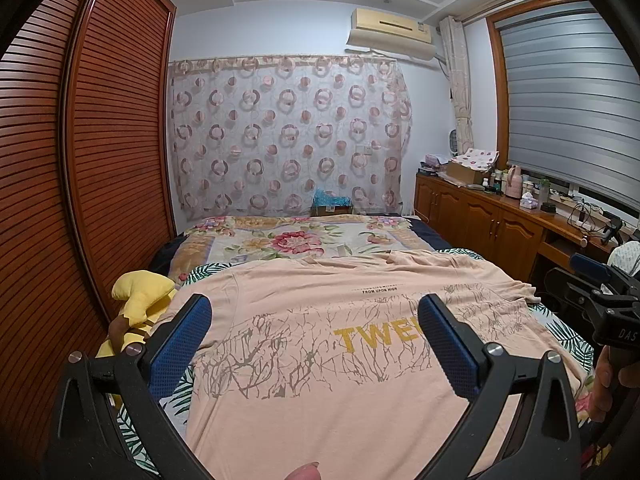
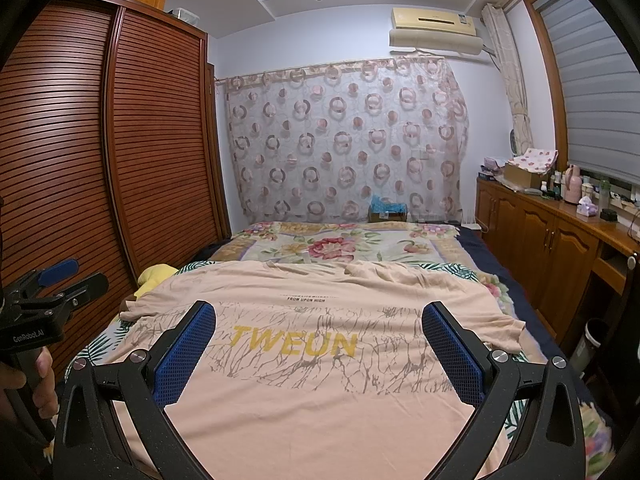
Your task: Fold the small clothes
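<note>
A peach T-shirt with yellow "TWEUN" lettering and a grey branch print lies spread flat on the bed, neck end far from me. It also shows in the right wrist view. My left gripper is open and empty, hovering above the shirt's near half. My right gripper is open and empty, also above the shirt. The right gripper shows at the right edge of the left wrist view. The left gripper shows at the left edge of the right wrist view.
The bed has a floral cover and a leaf-print sheet. A yellow plush toy lies at the shirt's left. A slatted wooden wardrobe stands on the left. A wooden cabinet with bottles runs along the right.
</note>
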### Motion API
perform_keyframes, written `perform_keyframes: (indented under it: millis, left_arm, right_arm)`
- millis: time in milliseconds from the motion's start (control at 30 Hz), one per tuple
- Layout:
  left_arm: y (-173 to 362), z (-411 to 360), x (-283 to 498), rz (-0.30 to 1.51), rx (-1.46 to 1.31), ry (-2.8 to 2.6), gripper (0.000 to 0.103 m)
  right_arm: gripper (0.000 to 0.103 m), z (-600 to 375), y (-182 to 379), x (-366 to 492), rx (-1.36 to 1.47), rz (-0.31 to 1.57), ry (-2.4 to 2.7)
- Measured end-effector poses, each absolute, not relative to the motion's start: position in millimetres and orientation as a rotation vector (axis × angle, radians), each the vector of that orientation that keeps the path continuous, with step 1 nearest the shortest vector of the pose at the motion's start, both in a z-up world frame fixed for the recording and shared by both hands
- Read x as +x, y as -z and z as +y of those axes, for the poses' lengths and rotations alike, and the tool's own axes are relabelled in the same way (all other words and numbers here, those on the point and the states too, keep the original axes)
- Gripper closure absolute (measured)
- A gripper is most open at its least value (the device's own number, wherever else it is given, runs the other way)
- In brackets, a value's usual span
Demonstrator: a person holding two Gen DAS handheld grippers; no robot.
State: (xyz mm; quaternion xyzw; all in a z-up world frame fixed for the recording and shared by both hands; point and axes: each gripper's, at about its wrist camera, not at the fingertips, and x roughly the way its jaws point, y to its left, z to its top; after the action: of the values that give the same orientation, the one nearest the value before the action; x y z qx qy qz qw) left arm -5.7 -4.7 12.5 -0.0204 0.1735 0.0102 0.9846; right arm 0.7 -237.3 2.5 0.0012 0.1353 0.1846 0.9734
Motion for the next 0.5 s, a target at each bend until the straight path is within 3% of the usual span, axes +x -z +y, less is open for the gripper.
perform_keyframes:
  millis: [500]
  left_arm:
    - [-12.3,-5.8,-6.6,0.346,-0.038,-0.022,0.0]
  right_arm:
    - [0.0,-237.1,-2.6,0.1,0.004,0.271,-0.372]
